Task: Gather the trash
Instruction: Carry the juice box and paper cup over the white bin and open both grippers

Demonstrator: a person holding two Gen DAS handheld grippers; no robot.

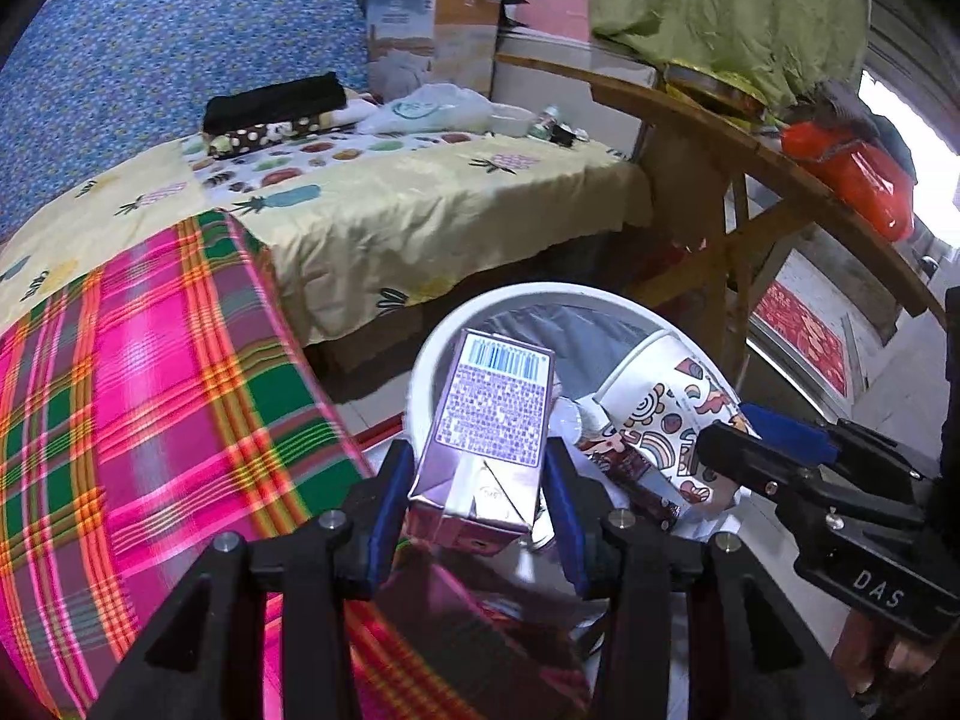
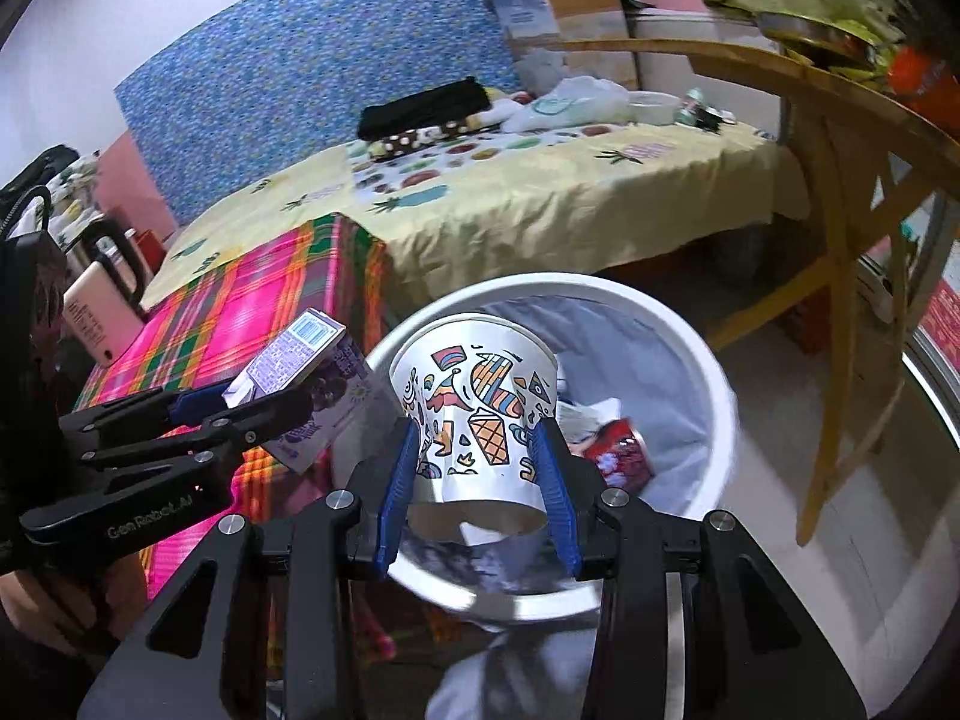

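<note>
Two grippers over white bin [image 2: 714,384], left gripper [image 1: 477,468] clamping purple carton [image 1: 492,414], right gripper [image 2: 480,456] clamping patterned paper cup [image 2: 480,408].

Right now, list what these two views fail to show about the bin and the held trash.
- Bin bottom: both views, covered by the paper cup, the carton and the liner.
- Red wrapper print: right wrist view, too blurred.
- Carton text: left wrist view, too small to read.
</note>
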